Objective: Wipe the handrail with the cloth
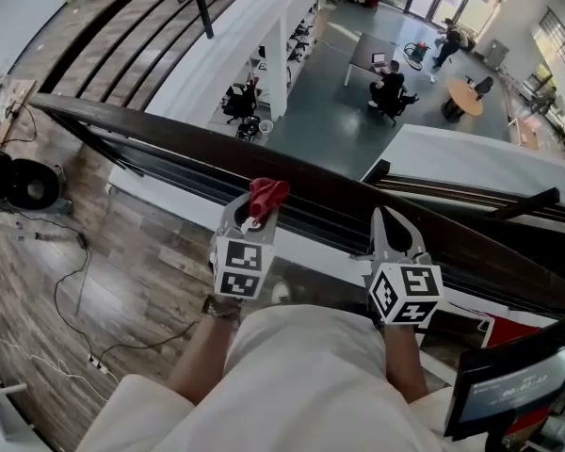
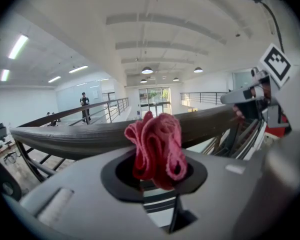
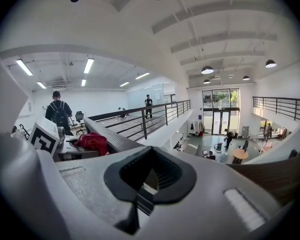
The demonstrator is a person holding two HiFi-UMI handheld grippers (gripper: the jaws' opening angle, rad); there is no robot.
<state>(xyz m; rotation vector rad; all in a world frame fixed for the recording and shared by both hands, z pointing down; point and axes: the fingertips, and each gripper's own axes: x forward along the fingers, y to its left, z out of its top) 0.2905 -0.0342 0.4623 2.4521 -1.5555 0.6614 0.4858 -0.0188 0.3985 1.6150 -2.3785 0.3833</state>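
Red cloth [image 1: 267, 196], bunched into a wad, sits in the tip of the left gripper [image 1: 257, 211] in the head view, right at the near edge of the dark wooden handrail [image 1: 160, 136] that runs aslant across the picture. The right gripper [image 1: 389, 222] points at the same rail further along to the right, well apart from the cloth. Beyond the rail, far below, lies a grey floor [image 1: 330, 92] with desks and people

In the left gripper view the jaws are clamped together on the cloth [image 2: 157, 146], whose pink-red folds stand up out of the black pads [image 2: 192, 176]. The handrail [image 2: 70, 136] crosses just behind it; whether cloth and wood touch cannot be told here. The right gripper [image 2: 240, 98] shows at the far right, over the rail

In the right gripper view the jaws are closed tip to tip with nothing between them. To the left the cloth [image 3: 94, 141] rests against the top of the handrail [image 3: 117, 140], beside the left gripper's marker cube [image 3: 44, 138]
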